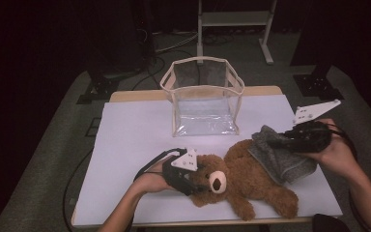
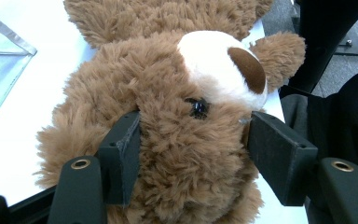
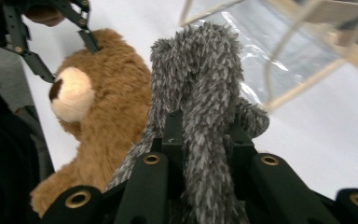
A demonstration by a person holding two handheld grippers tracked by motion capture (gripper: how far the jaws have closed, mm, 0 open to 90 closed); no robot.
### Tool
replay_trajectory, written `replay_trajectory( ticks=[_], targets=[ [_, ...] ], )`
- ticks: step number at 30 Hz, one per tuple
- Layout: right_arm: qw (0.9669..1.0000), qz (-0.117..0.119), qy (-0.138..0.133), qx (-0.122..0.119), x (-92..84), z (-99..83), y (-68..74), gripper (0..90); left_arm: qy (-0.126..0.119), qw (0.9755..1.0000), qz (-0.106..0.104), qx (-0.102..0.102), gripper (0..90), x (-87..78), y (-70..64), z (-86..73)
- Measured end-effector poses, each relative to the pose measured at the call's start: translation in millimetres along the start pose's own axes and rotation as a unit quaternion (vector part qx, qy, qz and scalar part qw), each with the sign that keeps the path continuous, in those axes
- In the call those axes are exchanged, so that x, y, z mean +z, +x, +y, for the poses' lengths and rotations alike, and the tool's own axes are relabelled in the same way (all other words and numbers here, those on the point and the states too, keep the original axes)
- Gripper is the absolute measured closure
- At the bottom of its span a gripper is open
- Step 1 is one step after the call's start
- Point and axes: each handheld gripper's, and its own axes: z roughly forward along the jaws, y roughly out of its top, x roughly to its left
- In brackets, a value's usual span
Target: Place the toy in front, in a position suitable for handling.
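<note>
A brown teddy bear lies on its back on the white table, head toward the left. My left gripper is shut on the bear's head; in the left gripper view its jaws press into the fur on both sides of the bear, beside the eye. My right gripper hovers over the bear's belly, shut on a grey fuzzy cloth that drapes onto the bear. In the right gripper view the cloth rises from between the closed jaws, with the bear behind it at the left.
A clear plastic bag with beige trim stands open at the back middle of the table; it also appears in the right gripper view. A white stand's legs are on the floor beyond. The bear's legs lie close to the table's front edge.
</note>
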Motion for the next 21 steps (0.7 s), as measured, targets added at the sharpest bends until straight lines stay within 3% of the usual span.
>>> replay_trajectory(
  ticks=[3, 5, 9, 13, 16, 21],
  targets=[
    [0.9999, -0.006, -0.012, 0.008, -10.7, -4.9, -1.7, 74.3, 0.001, 1.0000, 0.001, 0.000, 35.9, 0.3, 0.3, 0.9],
    [0.9998, -0.001, -0.016, 0.007, -7.4, -5.0, 0.8, 74.3, 0.002, 1.0000, 0.002, 0.001, 35.5, 0.5, 0.3, 1.7],
    [0.9994, 0.031, -0.013, -0.006, 21.0, 1.7, 11.9, 74.3, 0.001, 1.0000, 0.002, -0.001, 35.4, 0.2, 0.4, 1.4],
    [0.9962, 0.080, 0.013, -0.029, 70.3, 10.4, 33.3, 72.6, -0.001, 1.0000, 0.001, -0.001, 35.4, -0.3, 1.6, 0.7],
    [0.9932, 0.099, 0.035, -0.051, 89.2, 12.6, 44.1, 61.2, -0.001, 1.0000, 0.001, -0.001, 35.4, -0.6, 2.2, 0.3],
    [0.9940, 0.102, 0.009, -0.040, 67.9, 14.4, 43.8, 49.0, -0.003, 1.0000, -0.002, -0.004, 35.5, -0.3, 3.0, 0.0]
  ],
)
